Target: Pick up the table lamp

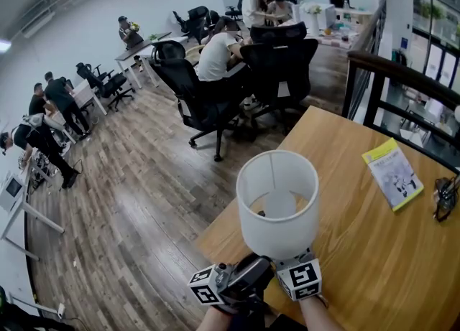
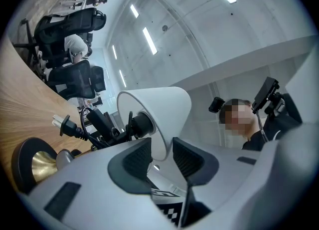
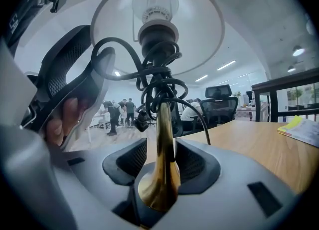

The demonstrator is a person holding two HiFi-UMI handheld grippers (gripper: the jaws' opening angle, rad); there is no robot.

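Observation:
The table lamp has a white drum shade (image 1: 277, 207) and stands near the front left corner of the wooden table (image 1: 374, 265). Both grippers sit just under the shade, only their marker cubes (image 1: 207, 286) showing in the head view. In the right gripper view the brass stem (image 3: 164, 139) stands upright between the jaws of my right gripper (image 3: 162, 158), which is open; black cord (image 3: 154, 82) is bundled round the stem. My left gripper (image 2: 162, 156) points upward, open, with the shade's rim (image 2: 160, 146) between its jaws. The brass base (image 2: 37, 164) and plug (image 2: 62, 122) show at left.
A yellow-green booklet (image 1: 392, 174) lies at the table's right, a dark pair of glasses (image 1: 444, 197) at the right edge. A dark railing (image 1: 402, 71) runs behind the table. Office chairs (image 1: 205, 100) and people stand on the wood floor beyond the table's left edge.

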